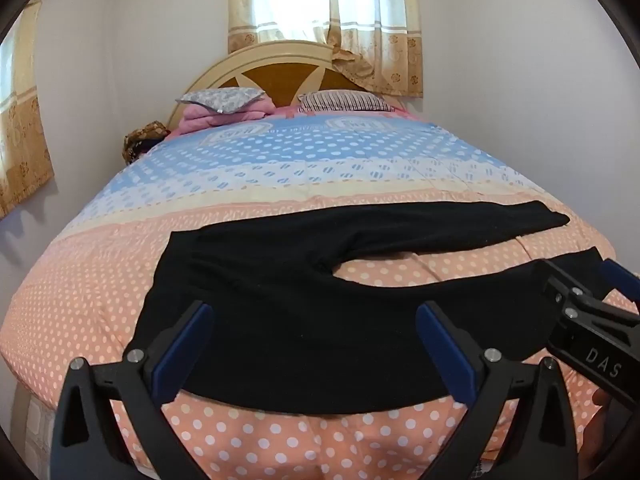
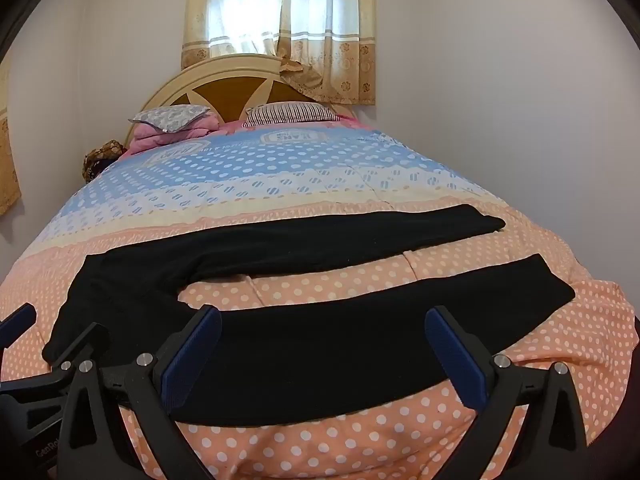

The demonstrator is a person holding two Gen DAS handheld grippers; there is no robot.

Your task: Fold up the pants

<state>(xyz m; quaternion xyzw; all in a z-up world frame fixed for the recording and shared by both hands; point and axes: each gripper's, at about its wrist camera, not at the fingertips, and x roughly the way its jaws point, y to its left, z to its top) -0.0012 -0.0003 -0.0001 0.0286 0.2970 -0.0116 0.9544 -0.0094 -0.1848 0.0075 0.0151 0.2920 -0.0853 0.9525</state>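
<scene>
Lying flat, matte black pants (image 2: 320, 344) on dotted quilted bedspread (image 2: 360, 448).

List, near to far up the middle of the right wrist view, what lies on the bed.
Right claw → near leg of the black pants → bare strip of dotted bedspread → far pant leg → striped pillow → headboard → curtain.

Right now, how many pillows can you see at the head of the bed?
2. A grey patterned pillow lies on the left, on top of folded pink bedding. A striped pillow lies to its right, against the headboard. The pink bedding may hide another.
</scene>
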